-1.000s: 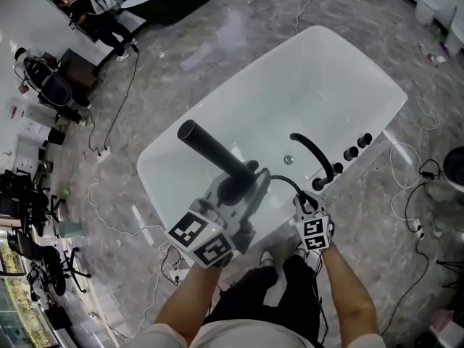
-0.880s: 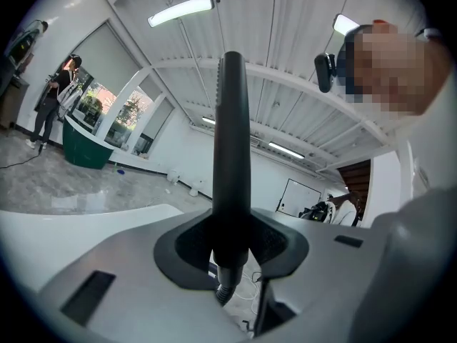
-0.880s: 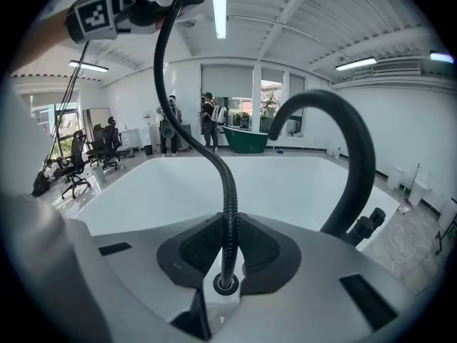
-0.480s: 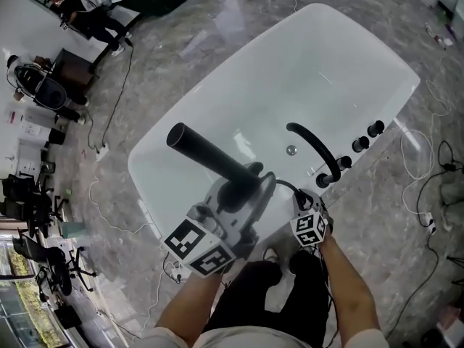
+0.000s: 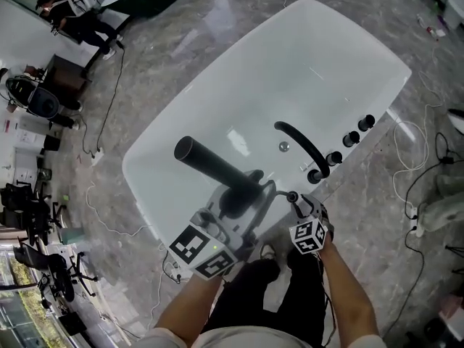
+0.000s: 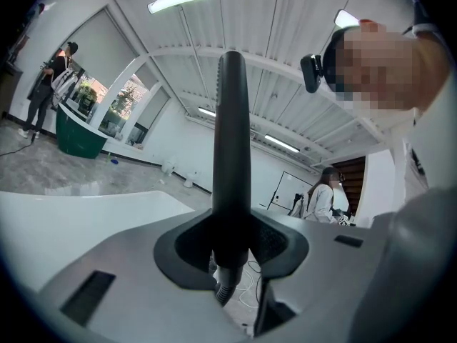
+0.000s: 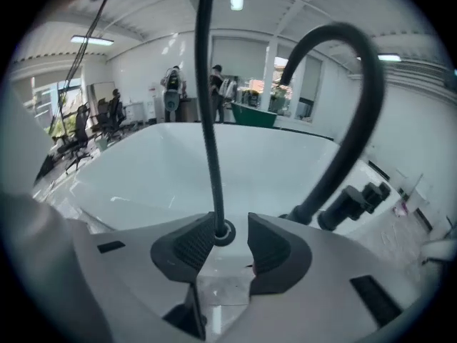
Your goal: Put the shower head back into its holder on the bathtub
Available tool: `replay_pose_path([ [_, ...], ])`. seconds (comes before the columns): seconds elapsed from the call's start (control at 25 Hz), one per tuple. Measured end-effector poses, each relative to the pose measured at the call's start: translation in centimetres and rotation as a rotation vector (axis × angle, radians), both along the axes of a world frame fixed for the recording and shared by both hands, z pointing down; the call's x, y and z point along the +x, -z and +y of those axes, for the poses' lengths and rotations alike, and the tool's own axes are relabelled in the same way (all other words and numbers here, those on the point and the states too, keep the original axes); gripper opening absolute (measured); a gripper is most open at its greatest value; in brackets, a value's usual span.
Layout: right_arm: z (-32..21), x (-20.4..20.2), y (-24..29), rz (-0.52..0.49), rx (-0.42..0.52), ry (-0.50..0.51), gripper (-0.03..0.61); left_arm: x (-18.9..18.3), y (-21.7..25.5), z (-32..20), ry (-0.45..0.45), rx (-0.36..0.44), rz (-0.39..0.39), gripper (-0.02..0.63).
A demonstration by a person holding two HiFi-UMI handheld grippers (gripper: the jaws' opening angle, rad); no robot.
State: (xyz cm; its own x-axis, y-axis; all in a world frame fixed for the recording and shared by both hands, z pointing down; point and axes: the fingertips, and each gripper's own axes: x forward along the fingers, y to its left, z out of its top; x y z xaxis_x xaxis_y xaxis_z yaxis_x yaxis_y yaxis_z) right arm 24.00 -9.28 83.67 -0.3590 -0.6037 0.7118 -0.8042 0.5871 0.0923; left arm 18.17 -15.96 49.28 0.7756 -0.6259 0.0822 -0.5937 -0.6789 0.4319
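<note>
My left gripper (image 5: 235,194) is shut on the lower end of the black shower head (image 5: 210,164), and in the left gripper view the shower head (image 6: 232,156) stands upright between the pads. Its black hose (image 7: 207,106) runs down into a small ring (image 7: 224,233) on the white bathtub (image 5: 217,100) rim. My right gripper (image 5: 293,198) is at that ring (image 5: 292,196), its jaws opening. In the right gripper view the hose sits between the right gripper (image 7: 223,245) jaws, against the left pad and clear of the right one.
A curved black spout (image 5: 301,147) and black knobs (image 5: 350,138) stand on the tub rim just right of the ring. Cables (image 5: 409,158) trail over the grey floor. Office chairs (image 5: 40,104) and people (image 5: 80,9) are far left. My feet (image 5: 272,267) are close to the tub.
Both grippers have come lower and closer to the tub's near rim, the shower head with them. The right gripper's tips now sit at the hose ring.
</note>
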Motion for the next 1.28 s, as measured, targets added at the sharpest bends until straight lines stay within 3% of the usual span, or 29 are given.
replay_pose_path([
  [0.2,4.1,4.7,8.5,-0.185,0.06,-0.223,0.133,1.4,-4.5,0.9,0.035,-0.005,-0.032,0.117],
  [0.4,6.9,7.5,12.0,-0.288,0.127,-0.334,0.133,3.3,-10.1,1.2,0.029,-0.039,-0.044,0.117],
  [0.52,6.5,8.4,12.9,-0.327,0.164,-0.358,0.133,4.3,-10.0,0.7,0.008,-0.047,-0.011,0.117],
  [0.72,6.4,9.5,14.6,-0.359,0.2,-0.376,0.133,5.8,-5.4,1.1,-0.019,0.022,0.025,0.117],
  [0.84,6.8,9.8,15.0,-0.354,0.202,-0.375,0.133,6.5,-4.5,0.9,-0.005,0.071,0.002,0.117],
  [1.0,7.1,10.0,15.2,-0.352,0.203,-0.371,0.133,7.5,-7.3,1.1,0.007,0.089,-0.09,0.117],
  [1.28,6.4,8.4,14.9,-0.364,0.206,-0.343,0.133,5.6,-14.1,1.4,0.056,0.015,-0.163,0.117],
])
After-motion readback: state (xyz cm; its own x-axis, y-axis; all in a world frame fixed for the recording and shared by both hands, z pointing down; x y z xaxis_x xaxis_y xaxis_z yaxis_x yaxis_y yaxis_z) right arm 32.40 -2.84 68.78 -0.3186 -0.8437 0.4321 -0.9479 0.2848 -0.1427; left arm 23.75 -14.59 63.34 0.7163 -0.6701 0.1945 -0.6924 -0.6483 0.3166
